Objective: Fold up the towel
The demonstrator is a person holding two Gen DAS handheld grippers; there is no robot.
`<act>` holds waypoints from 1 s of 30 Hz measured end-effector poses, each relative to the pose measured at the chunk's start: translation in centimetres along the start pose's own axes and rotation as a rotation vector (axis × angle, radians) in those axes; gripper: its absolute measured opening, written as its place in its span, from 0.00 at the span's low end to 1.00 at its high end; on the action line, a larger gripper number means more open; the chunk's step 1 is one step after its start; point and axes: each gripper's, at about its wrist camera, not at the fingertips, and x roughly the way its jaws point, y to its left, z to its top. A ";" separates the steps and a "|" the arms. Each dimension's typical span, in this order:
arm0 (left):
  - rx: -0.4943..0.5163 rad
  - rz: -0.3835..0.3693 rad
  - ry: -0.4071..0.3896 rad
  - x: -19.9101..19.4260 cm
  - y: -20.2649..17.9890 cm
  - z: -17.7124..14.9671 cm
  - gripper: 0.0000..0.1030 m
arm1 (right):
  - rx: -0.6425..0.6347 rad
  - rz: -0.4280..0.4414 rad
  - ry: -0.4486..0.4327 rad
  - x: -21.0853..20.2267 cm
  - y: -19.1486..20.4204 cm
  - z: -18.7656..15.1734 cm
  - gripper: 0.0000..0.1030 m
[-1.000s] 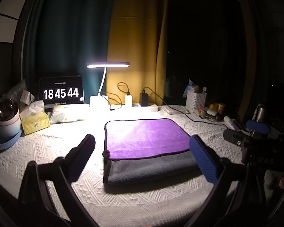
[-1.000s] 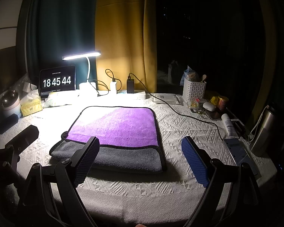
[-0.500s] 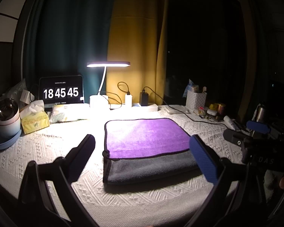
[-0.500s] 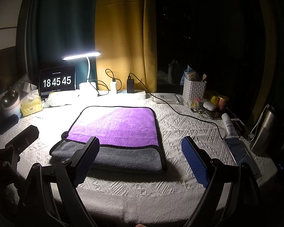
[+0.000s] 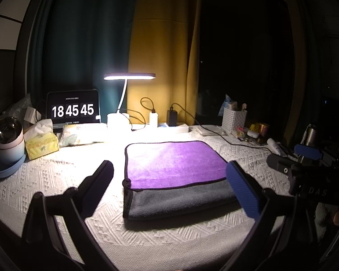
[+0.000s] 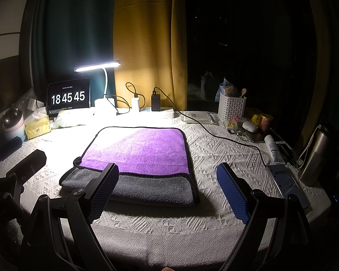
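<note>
The clock (image 6: pixel 68 98) at ten o'clock reads 18 45 45. The basket (image 6: pixel 231 108) at two o'clock holds packets. Folded towel (image 6: pixel 137 155) lies mid-table (image 6: pixel 169 225). Left gripper (image 5: pixel 171 187) and right gripper (image 6: pixel 169 189) both gape wide, holding nothing.
</note>
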 end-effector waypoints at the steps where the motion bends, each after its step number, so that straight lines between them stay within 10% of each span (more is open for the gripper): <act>1: -0.001 0.000 0.001 0.0 0.0 -0.1 0.97 | 0.000 0.000 0.000 0.0 0.0 0.0 0.88; 30: -0.049 0.050 0.255 9.5 3.2 -2.1 0.96 | 0.077 0.101 0.224 9.9 -3.8 -1.9 0.86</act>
